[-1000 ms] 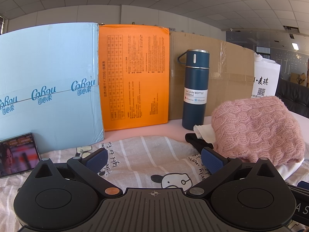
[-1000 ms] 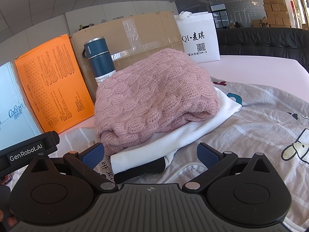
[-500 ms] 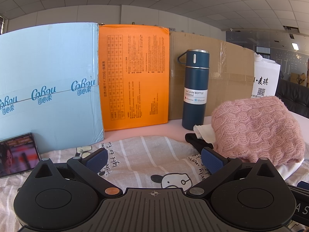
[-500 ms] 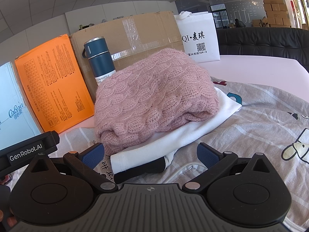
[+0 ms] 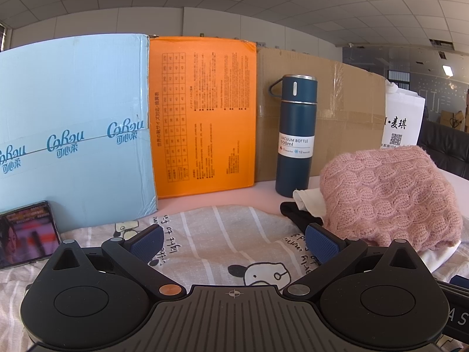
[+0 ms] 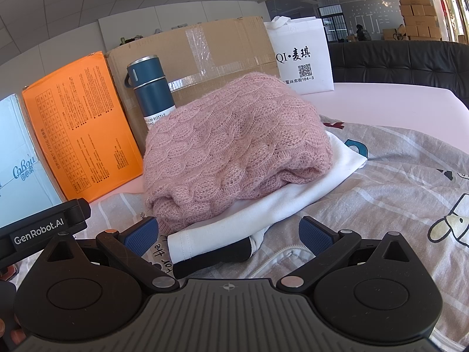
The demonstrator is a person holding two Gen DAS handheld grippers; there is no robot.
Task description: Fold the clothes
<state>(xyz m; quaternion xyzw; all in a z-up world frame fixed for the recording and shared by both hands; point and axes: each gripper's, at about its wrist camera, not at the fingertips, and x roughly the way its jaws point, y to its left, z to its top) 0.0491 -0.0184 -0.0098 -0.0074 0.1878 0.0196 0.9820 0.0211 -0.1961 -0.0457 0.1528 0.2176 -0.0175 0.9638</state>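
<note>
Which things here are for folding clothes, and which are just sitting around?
For the job: pink knitted sweater; white garment under it; black garment at the bottom; both open grippers, left and right.

Just lying about: blue vacuum bottle; orange box; light blue box; phone; white bag.

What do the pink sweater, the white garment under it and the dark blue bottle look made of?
Pink sweater: chunky, fuzzy cable knit, likely wool or acrylic. White garment: smooth, thick jersey-like fabric with a stitched hem. Dark blue bottle: probably metal, matte-coated with bare silvery rings.
</note>
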